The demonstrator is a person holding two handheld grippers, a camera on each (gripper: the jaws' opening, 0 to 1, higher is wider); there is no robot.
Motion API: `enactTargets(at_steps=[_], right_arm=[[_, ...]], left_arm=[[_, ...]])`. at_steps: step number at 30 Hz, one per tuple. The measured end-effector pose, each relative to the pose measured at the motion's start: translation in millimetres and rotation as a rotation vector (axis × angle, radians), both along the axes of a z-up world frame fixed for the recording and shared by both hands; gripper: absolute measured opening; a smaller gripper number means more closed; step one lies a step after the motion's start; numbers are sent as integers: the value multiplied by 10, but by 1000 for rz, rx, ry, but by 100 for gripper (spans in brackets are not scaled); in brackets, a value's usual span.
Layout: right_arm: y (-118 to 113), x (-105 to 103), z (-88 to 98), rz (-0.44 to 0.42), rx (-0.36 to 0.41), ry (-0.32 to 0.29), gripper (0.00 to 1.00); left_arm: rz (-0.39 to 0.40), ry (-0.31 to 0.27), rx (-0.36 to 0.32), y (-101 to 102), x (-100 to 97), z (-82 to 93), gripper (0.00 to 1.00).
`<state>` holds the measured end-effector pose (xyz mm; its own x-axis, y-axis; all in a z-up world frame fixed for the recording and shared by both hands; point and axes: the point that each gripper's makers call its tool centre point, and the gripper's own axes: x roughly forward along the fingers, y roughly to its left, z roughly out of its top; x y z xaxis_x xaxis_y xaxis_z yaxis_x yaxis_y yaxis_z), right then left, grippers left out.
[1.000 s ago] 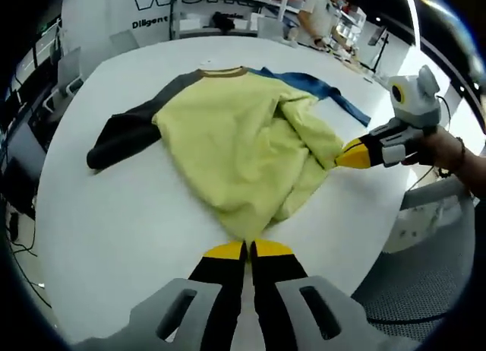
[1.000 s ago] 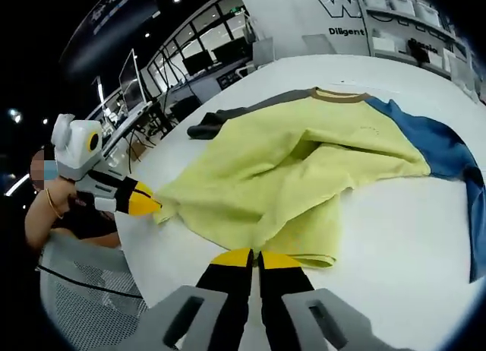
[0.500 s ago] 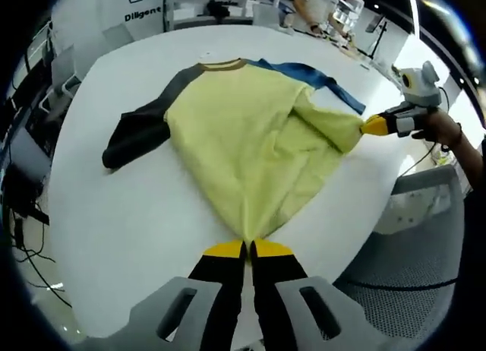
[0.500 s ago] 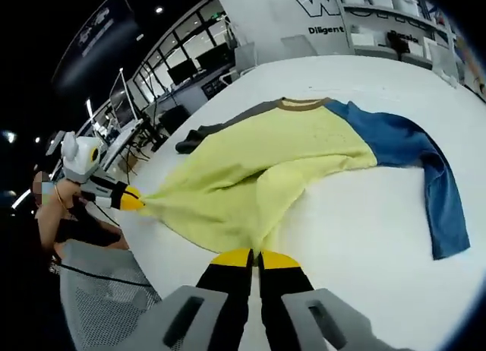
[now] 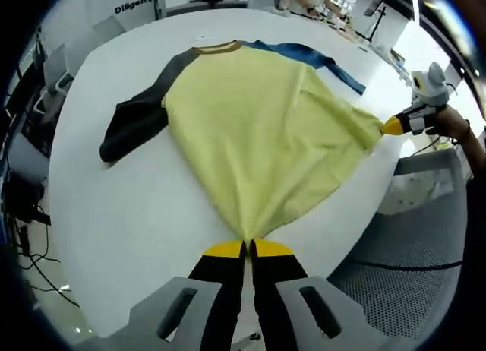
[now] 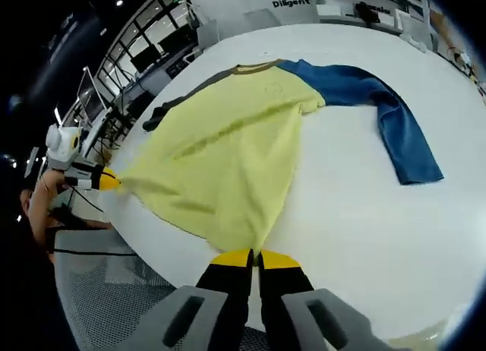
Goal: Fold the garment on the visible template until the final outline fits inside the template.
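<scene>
Broadly, the garment (image 5: 258, 131) is lying spread across the white worktop (image 5: 137, 214), a long-sleeved top with a yellow body, a brown-edged collar at the far end, one dark grey sleeve (image 5: 137, 115) and one blue sleeve (image 6: 380, 108). Its lower hem is being drawn out taut between two corners, so the yellow cloth is fanning into a wide, fairly smooth sheet with a few long creases running toward the gripped points.

At the bottom of the left gripper view, the left tongs (image 5: 248, 248) are pressing together on one hem corner, the yellow cloth narrowing to a point right at their yellow tips. At the right edge of that view, the right tongs (image 5: 387, 127) are pinching the other hem corner, with a hand (image 5: 452, 127) holding them beyond the worktop's edge.

In the right gripper view, the right tongs (image 6: 252, 256) are clenching their corner of the hem at the near edge of the worktop, and the left tongs (image 6: 114, 181) are coming in from the left, gripping the opposite corner.

The left gripper view is showing the grey sleeve at full length, angling away from the shoulder on the left, while the blue sleeve is appearing as a thin strip past the collar. The right gripper view is laying the blue sleeve out plainly, bending to the right and down across the bare worktop, with the grey sleeve reduced to a dark sliver. A grey mesh chair (image 5: 410, 260) is standing just beside the worktop's near rim.
</scene>
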<state>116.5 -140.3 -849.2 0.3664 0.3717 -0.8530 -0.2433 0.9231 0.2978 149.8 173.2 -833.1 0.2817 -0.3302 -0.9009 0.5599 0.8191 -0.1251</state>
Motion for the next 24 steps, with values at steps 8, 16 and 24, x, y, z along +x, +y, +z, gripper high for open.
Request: enactTargets(at_steps=[8,16,24], right_arm=[[-291,-105,-94,-44,-131,16,0],[-378,-107,-140,-71,-132,30,0],[-375,-119,-179,-58,-145,41,0]], left_arm=[[13,38,14,46,-53,-80,4],[-35,85,84,108,-231,-221,3],[-4,124,50,110,-366,-285,1]])
